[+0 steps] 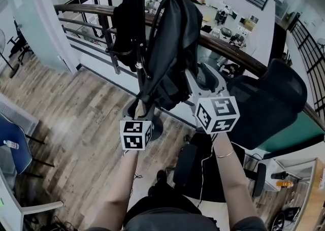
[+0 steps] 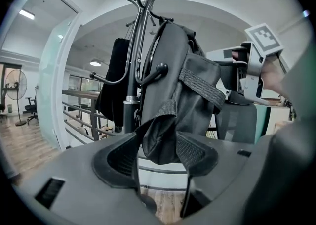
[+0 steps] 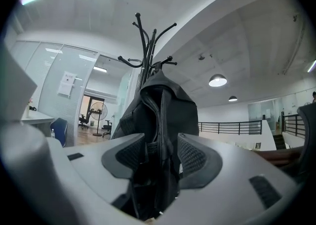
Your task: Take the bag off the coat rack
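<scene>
Wood flooring (image 1: 76, 113) spreads beneath the coat rack (image 1: 136, 27), whose hook carries the black bag (image 1: 170, 42). The left gripper (image 2: 157, 152) and right gripper (image 3: 160, 157) both gape, with bag fabric between each one's jaws (only the head view shows the wrist bracelet (image 1: 224, 154)).

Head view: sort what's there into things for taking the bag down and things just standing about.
For the job: bag, coat rack, left gripper, right gripper.
Standing about: black office chair, railing, second dark item on the rack, blue chair.
</scene>
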Available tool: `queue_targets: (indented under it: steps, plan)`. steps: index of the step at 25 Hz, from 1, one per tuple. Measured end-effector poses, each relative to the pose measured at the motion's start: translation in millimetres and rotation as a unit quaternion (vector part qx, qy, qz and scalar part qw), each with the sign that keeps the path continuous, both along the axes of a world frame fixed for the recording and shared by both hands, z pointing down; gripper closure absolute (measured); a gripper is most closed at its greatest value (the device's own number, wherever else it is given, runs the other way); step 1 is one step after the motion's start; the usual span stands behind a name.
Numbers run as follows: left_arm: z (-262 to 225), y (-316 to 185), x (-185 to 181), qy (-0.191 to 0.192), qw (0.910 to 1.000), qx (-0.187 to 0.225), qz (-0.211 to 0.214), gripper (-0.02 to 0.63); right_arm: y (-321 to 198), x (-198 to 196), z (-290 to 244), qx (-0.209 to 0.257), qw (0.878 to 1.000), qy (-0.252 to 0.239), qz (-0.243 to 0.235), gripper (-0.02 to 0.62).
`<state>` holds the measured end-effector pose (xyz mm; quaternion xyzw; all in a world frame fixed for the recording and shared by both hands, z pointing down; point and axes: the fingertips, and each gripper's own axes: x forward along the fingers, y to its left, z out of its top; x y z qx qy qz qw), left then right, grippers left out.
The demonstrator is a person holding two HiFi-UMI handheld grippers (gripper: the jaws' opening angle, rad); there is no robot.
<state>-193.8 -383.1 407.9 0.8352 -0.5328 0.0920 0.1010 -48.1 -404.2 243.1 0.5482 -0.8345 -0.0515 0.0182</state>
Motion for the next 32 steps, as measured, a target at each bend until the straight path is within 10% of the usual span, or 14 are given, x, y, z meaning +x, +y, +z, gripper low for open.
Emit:
queue_targets:
  steps: [12, 32]
  plan:
    - [-6, -24, 17, -0.05, 0.9983, 0.021, 0.021, 0.368, -47, -17, -18, 0.011, 0.997, 0.076, 0.004, 0.446]
    - [-15, -18, 27, 0.019, 0.9995, 0.024, 0.007, 0.541, -37, -21, -30, 0.061, 0.995, 0.081, 0.015, 0.578]
